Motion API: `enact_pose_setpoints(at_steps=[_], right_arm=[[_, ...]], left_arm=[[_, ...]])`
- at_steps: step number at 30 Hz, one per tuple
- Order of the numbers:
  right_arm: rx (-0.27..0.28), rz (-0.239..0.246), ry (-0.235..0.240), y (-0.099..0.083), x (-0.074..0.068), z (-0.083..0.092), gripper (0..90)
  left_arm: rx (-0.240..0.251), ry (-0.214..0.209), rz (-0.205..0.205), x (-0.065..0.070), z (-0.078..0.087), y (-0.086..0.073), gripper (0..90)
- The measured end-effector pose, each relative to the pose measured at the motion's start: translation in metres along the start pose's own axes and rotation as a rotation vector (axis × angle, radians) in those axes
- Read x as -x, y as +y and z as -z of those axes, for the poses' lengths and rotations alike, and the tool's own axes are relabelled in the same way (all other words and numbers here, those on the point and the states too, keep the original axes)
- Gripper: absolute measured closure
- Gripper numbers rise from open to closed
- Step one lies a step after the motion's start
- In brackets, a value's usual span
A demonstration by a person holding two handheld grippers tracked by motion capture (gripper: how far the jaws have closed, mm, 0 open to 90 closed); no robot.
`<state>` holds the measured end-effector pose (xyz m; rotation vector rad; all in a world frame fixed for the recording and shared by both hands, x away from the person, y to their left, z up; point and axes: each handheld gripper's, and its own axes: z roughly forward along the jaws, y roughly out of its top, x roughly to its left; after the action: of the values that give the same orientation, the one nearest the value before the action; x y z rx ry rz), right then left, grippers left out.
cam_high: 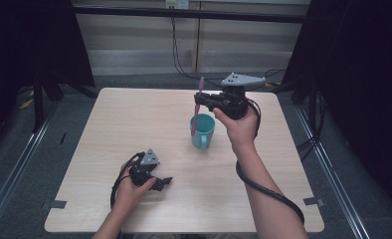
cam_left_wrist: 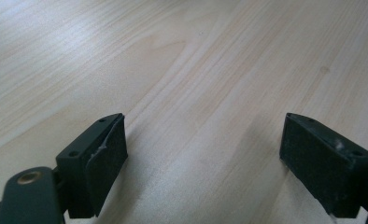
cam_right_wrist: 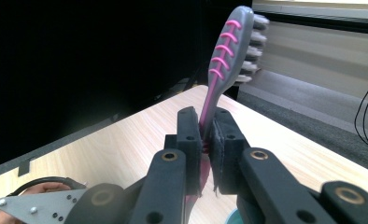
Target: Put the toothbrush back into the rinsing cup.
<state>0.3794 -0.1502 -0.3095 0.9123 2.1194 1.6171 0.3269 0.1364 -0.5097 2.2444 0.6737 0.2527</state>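
Here the right tool [cam_high: 200,102] is clamped tight on a pink and grey plastic toothbrush [cam_high: 197,107], its two black jaws pressed against the handle from either side. In the right gripper view the grip sits on the pink handle [cam_right_wrist: 204,122] below the head, and the grey head with its pink ribs and pale bristles rises above the jaws, tilted a little to one side. In the high view the toothbrush stands nearly upright in the right tool, bristle end up, and its lower end reaches down to the mouth of a teal plastic mug with a handle [cam_high: 202,131]. The lower tip seems to sit just inside the rim, though the view is too coarse to say whether it touches the mug's wall or floor. The mug stands upright on the light wooden tabletop [cam_high: 134,124], directly under the right tool, near the middle of the far half. Nothing else can be made out inside it.

The left tool [cam_high: 165,181] rests low over the near left part of the tabletop, well apart from the mug. Its jaws stand wide apart with only bare wood [cam_left_wrist: 210,93] between them, gripping nothing.
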Motion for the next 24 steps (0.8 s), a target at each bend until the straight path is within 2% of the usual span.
enact_pose_setpoints(at_steps=[9, 24], right_arm=[[0.013, -0.001, -0.024, 0.002, 0.007, 0.0, 83.7], [0.032, 0.003, -0.11, 0.002, 0.027, 0.0, 83.7]], left_arm=[[-0.002, 0.0, 0.0, 0.0, 0.0, 0.0, 14.6], [0.003, -0.005, -0.003, 0.001, 0.0, 0.0, 14.8]])
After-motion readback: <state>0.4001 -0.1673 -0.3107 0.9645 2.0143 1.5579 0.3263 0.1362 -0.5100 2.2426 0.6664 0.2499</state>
